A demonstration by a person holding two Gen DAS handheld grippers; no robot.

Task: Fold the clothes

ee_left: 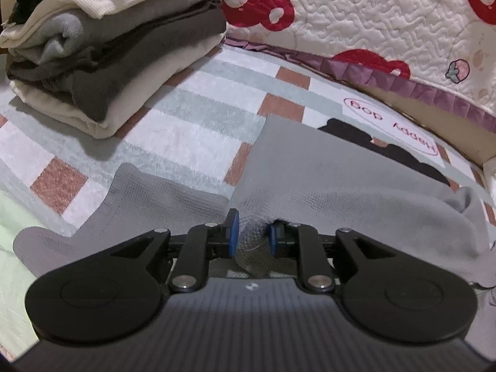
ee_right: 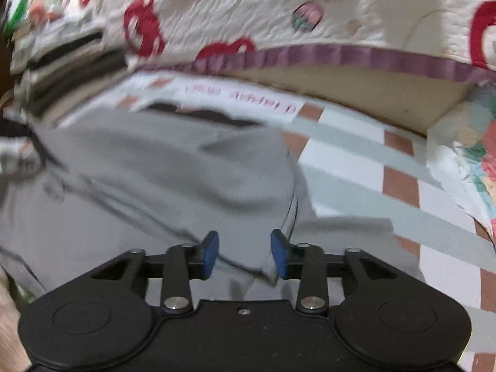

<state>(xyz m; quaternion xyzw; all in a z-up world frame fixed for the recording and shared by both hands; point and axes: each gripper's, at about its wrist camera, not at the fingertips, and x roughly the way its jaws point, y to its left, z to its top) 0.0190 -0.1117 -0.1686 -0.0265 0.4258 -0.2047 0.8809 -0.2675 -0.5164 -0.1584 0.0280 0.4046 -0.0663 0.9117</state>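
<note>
Grey garment (ee_left: 325, 186) pinched in left hand-held gripper (ee_left: 252, 232), right hand-held gripper (ee_right: 243, 254) parted, gripping nothing

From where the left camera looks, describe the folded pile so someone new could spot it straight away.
Start at the checked blanket that covers the surface, with its pink squares and pale green bands. At its far left corner stands the stack of folded clothes, cream, grey and dark brown layers. Unlike the loose grey garment lying spread out nearer the camera, it is neatly piled.

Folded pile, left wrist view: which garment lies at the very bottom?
The cream garment lies lowest, directly on the checked sheet, under the dark brown one.
</note>
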